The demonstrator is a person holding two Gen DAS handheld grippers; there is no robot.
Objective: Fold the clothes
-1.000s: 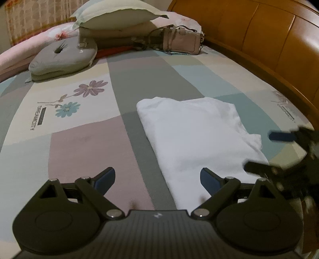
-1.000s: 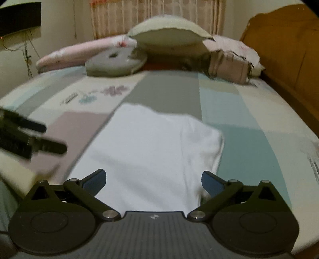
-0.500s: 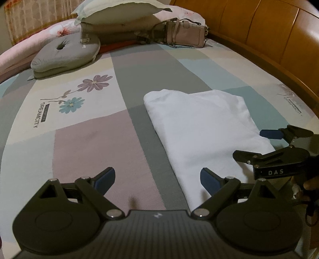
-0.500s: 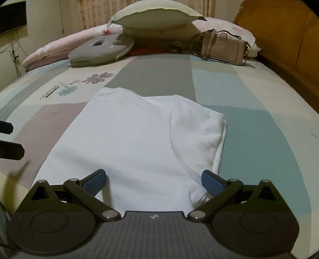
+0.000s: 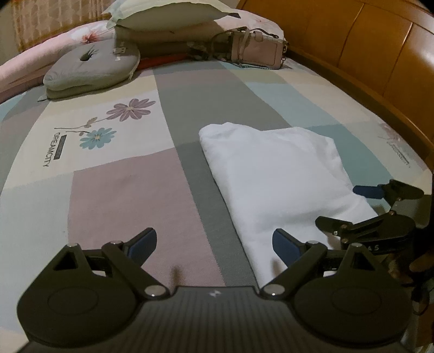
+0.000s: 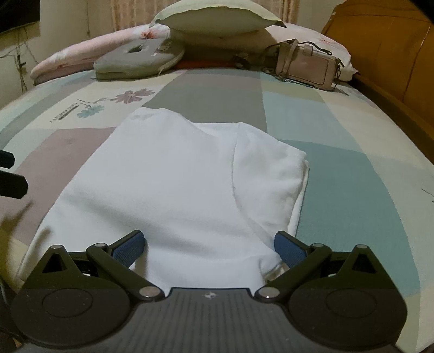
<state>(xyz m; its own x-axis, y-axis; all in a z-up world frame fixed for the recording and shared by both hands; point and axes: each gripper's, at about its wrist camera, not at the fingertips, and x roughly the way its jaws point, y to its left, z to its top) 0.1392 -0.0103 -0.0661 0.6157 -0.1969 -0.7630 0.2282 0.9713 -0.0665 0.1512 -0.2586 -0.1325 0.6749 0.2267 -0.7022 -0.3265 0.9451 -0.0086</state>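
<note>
White cotton garment (image 6: pixel 176 184): long folded strip on patchwork bedspread (image 5: pixel 122 195), sleeve layer doubled along its right edge. My right claw (image 6: pixel 208 245): spread wide over near hem, empty. My left claw (image 5: pixel 214 243): spread, beside left edge. Any further fold: pinch both near corners evenly.

Bare bedspread (image 5: pixel 122 195) lies open at nine o'clock of the shirt (image 5: pixel 271 176). At twelve, cushion (image 5: pixel 92 68), pillows (image 6: pixel 217 19) and handbag (image 6: pixel 306 65) block; headboard (image 5: pixel 379 54) walls three o'clock.
</note>
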